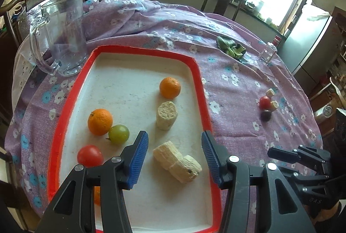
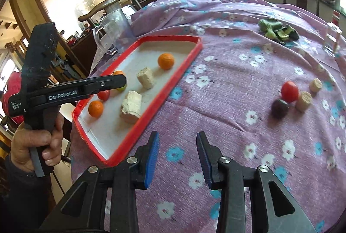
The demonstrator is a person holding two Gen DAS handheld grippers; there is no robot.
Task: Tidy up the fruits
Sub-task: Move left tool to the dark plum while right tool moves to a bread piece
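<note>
Two grippers: both hang over a round table (image 2: 216, 103) draped in a purple flowered cloth, each with nothing between its jaws.
Tabletop: the cloth (image 1: 237, 85) covers it to the edges and bunches in folds at the far side.
Tray: a red-rimmed white tray (image 1: 196, 72) lies at the tabletop's left side.
Jug: a clear glass jug (image 1: 62, 33) stands just beside the tray's far left corner.
Left gripper (image 1: 175, 157): jaws partly open and empty, poised above a pale peeled banana piece (image 1: 177, 164) near the tray's near edge.
Right gripper (image 2: 177, 159): jaws narrowly apart and empty, above bare cloth just right of the tray.
Fruit in tray: three oranges, one (image 1: 170, 87) near the right rim, one (image 1: 100, 122) at the left and a third mostly hidden behind the left gripper; a green tomato (image 1: 118, 134); a red tomato (image 1: 90, 155); a second banana piece (image 1: 166, 115).
Fruit still on cloth: a red tomato (image 2: 289, 91), a dark fruit (image 2: 280, 108) and two small banana pieces (image 2: 303, 101) clustered near the tabletop's right edge.
Greens: a leafy bunch (image 2: 279, 32) lies toward the far right.
</note>
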